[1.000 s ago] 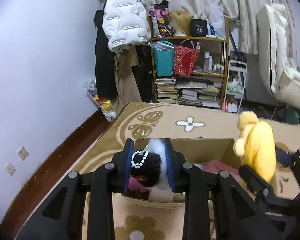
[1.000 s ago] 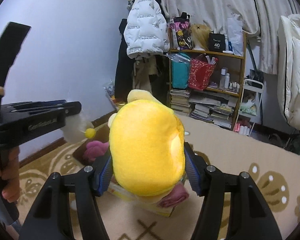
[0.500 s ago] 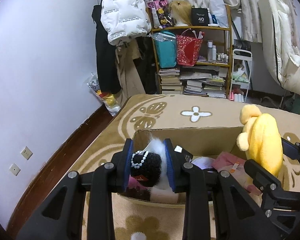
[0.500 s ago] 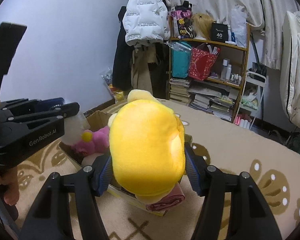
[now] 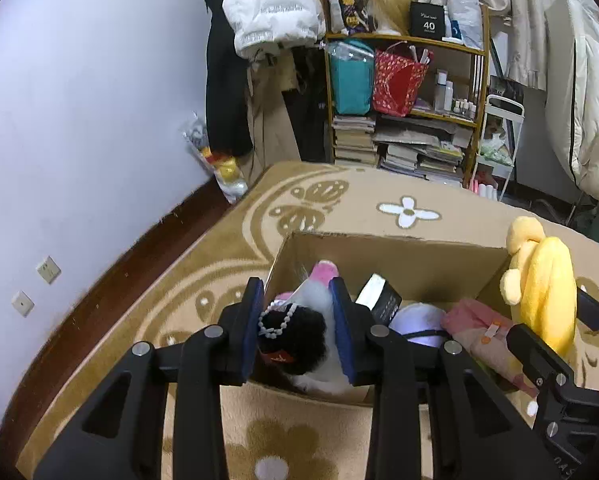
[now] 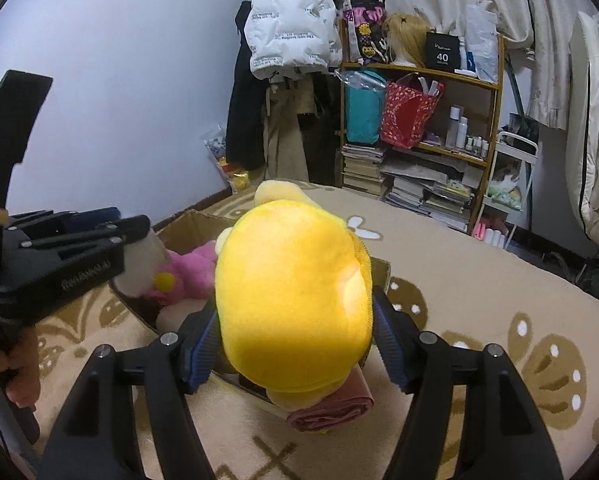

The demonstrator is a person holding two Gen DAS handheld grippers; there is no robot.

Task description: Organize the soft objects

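Both tongs sit lower than a second ago, so the cardboard box (image 5: 399,256) on the patterned rug (image 5: 339,200) fills more of each view and its contents show more fully. The left tongs (image 5: 297,320) are clamped on a black-and-white plush toy (image 5: 303,340) with a bead necklace, now hanging inside the near end of the box; their jaws have just been easing apart slightly, the toy between them. The right tongs (image 6: 295,344) grip the yellow plush toy (image 6: 293,304) over the box's right end, above a rolled pink cloth (image 6: 331,408); these jaws too have just been widening, with the toy still between the pads. A pink plush (image 6: 187,272) lies in the box
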